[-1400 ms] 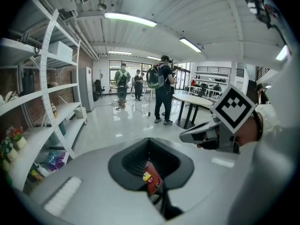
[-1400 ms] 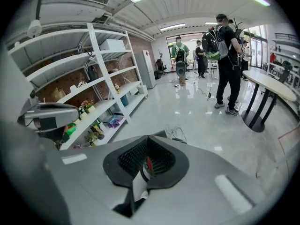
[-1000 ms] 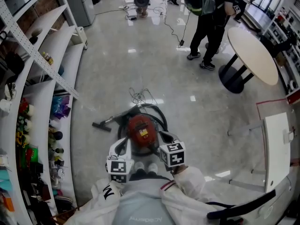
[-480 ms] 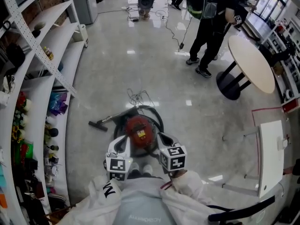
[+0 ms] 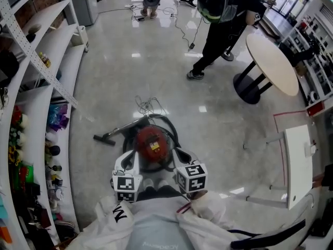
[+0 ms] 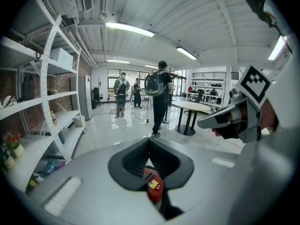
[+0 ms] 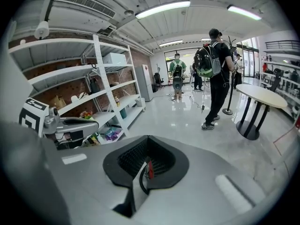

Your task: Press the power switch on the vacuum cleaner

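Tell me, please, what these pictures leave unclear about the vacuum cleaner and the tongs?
- The power switch: in the head view, too small to pick out on the red vacuum cleaner.
- Left gripper view: the left tongs hide all but a red sliver of the vacuum cleaner.
- Right gripper view: the right tongs hide nearly all of it.
- The cord, head view: too thin to trace to a plug.

- Head cam: up high, pointing steeply down at the glossy grey floor [image 5: 156, 72], with the round red vacuum cleaner [image 5: 151, 142] right under it.
- Left tool [image 6: 149, 143] cam: rides the tool, looks level along its jaws down the room.
- Right tool [image 7: 147, 142] cam: same deal, with the white metal shelving [image 7: 108, 78] on its left.
- All three catch the person in black with a backpack [image 5: 218, 14] and the round beige surface [image 5: 270, 61].
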